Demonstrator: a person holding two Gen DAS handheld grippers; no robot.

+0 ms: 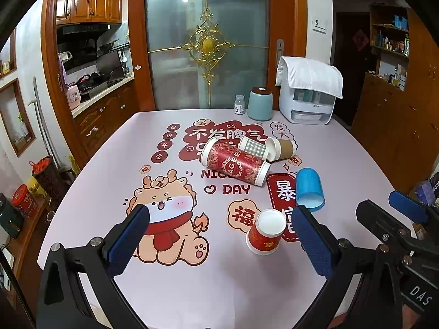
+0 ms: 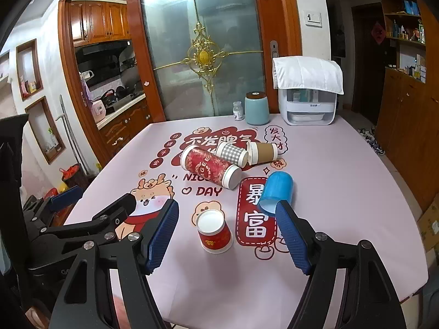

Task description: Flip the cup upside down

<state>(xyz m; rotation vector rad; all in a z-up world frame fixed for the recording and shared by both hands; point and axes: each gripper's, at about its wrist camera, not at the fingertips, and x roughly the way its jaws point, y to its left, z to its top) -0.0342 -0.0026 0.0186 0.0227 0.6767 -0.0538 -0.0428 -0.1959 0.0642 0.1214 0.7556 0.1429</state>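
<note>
Both grippers hang above the near edge of the table (image 2: pixel 343 164), jaws apart and empty — the left gripper (image 1: pixel 219 235) at the bottom of its view, the right gripper (image 2: pixel 227 230) likewise.

Nearest, low centre in the right view, a red cup (image 2: pixel 215 231) stands mouth-down already. Just beyond it, right of centre, the blue cup (image 2: pixel 277 192) lies on its side, mouth toward the cameras; I take this as the one left to flip. A sideways pinch could set it rolling off to the right, or crush its thin wall.

Farther back, mid-frame, a red can (image 2: pixel 210 168), a plaid cup (image 2: pixel 233 152) and a brown cup (image 2: pixel 262 152) lie bunched together — a careless sweep would scatter them.
</note>
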